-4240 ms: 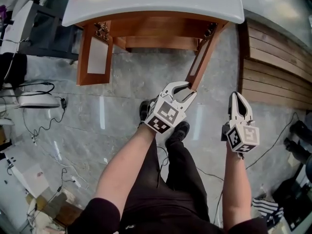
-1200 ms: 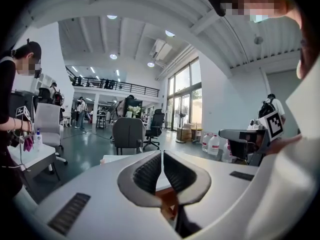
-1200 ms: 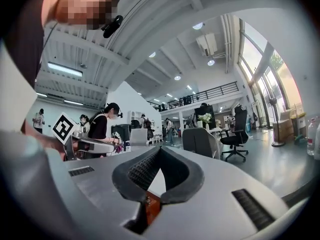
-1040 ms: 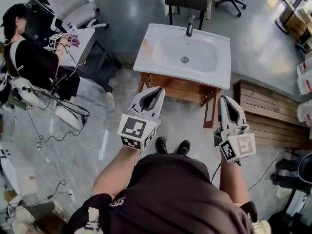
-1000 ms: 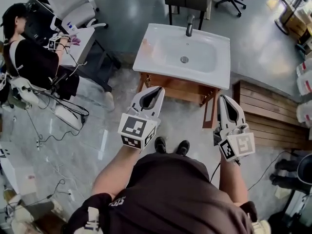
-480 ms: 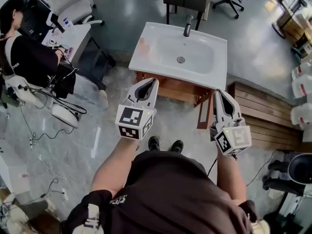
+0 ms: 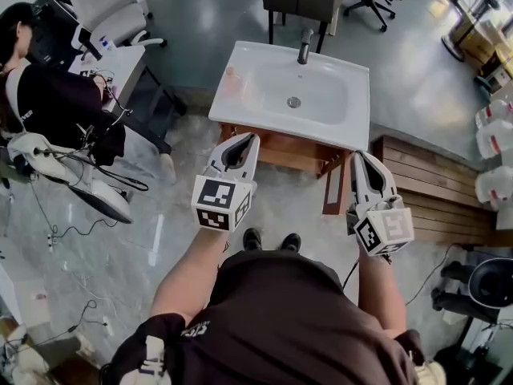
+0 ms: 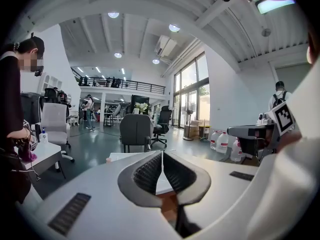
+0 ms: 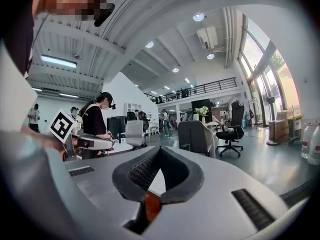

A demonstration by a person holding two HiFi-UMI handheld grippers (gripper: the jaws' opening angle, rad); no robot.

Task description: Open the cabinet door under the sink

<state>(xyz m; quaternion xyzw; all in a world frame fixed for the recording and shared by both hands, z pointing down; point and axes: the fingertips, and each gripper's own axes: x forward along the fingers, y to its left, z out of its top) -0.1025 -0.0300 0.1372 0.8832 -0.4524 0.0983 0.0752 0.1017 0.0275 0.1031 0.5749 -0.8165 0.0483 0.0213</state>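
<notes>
**A:** Grippers?

**B:** The left gripper is seen closed with nothing between the jaws. The right gripper is closed and empty too (in both gripper views the pads are pressed together, with only open room beyond). Both are held up in front of the body and nothing is touched.

**A:** Why held like that?

**B:** It is judged a rest pose, since no reach is being made. The cabinet door is found under the right corner of the sink, swung out with its edge toward the person. That side is taken as opened. The left side of the cabinet is covered by the left gripper, so a second door cannot be told.

**A:** Surroundings?

**B:** To the left a seated person, a desk and a white chair are noted, with cables on the floor. To the right a wooden platform lies just beside the open door, and water jugs stand further out.

**A:** Anything in the way?

**B:** Nothing is seen between the shoes and the cabinet. A wider swing could be limited by the platform.
</notes>
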